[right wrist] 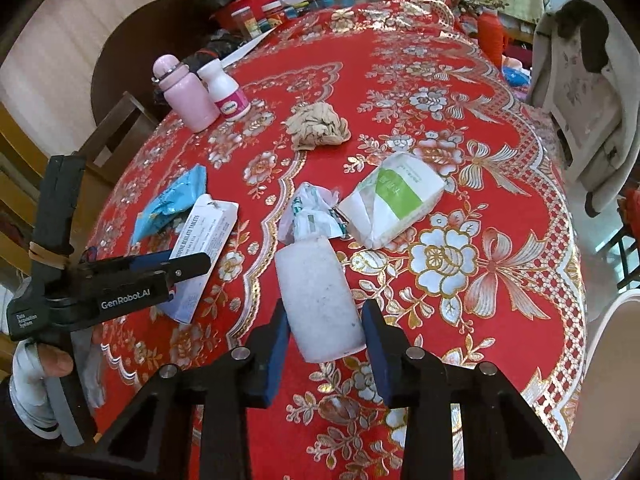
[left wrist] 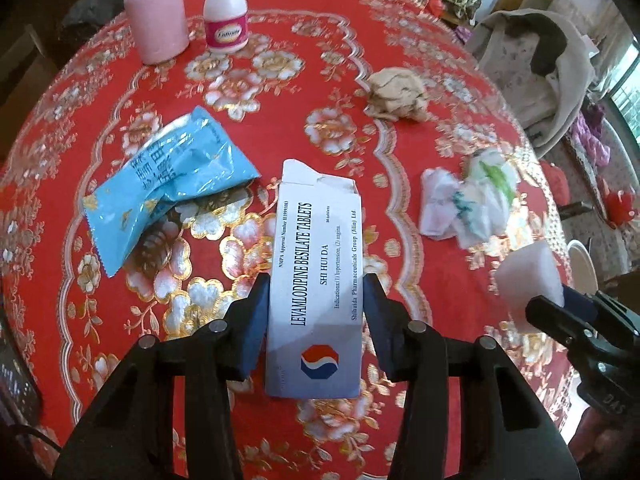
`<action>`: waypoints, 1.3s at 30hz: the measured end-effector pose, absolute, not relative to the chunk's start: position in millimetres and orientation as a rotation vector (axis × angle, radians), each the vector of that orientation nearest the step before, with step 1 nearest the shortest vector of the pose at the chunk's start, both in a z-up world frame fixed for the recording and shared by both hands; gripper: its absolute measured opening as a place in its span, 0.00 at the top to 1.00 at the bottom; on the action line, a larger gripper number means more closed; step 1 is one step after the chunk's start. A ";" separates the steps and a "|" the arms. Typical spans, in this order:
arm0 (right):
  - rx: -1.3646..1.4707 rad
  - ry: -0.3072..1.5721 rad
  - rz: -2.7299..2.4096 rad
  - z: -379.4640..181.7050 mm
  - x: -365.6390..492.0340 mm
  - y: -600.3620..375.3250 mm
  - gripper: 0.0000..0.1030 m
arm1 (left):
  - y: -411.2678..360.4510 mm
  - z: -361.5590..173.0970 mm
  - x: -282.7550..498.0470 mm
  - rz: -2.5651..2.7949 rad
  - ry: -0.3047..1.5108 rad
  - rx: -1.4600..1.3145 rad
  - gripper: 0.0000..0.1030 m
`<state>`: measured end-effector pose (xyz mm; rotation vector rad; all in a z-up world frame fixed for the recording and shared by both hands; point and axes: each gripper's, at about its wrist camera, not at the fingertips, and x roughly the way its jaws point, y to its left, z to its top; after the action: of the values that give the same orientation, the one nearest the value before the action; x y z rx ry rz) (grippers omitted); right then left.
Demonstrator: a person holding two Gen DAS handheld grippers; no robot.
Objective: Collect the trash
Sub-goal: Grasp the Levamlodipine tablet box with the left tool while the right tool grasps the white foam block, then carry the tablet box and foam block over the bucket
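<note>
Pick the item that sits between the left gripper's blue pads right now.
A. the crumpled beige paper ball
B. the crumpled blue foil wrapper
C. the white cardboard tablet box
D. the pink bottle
C: in the left wrist view, the left gripper has its blue pads pressed on both sides of the white cardboard tablet box, which points away along the fingers.

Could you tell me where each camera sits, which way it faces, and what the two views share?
Left wrist: rides the left hand-held gripper, looking forward along its fingers over the red tablecloth; its pads flank the tablet box; the right hand-held gripper shows at right.
Right wrist: rides the right hand-held gripper, facing across the table; its pads flank a white foam block; the left hand-held gripper and gloved hand show at left.
Shared: tablet box, blue wrapper, brown paper wad, pink bottle.
</note>
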<state>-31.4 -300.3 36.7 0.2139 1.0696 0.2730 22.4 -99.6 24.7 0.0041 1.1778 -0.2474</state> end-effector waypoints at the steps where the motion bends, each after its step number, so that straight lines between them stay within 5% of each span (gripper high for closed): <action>1: 0.214 1.066 0.273 38.4 -33.1 -301.1 0.66 | -101.6 27.5 20.7 -0.248 1.170 0.009 0.58; 17: 0.247 0.990 0.268 69.7 -53.6 -329.5 0.66 | -151.3 85.7 -15.7 -0.306 1.055 0.031 0.58; 39: 0.347 0.944 0.031 83.5 -120.2 -447.4 0.66 | -284.6 91.1 -52.8 -0.552 1.053 0.126 0.58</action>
<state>-120.2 -447.4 83.5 0.3472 0.9437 0.0309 -52.8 -284.6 91.1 0.1257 1.0532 -0.5524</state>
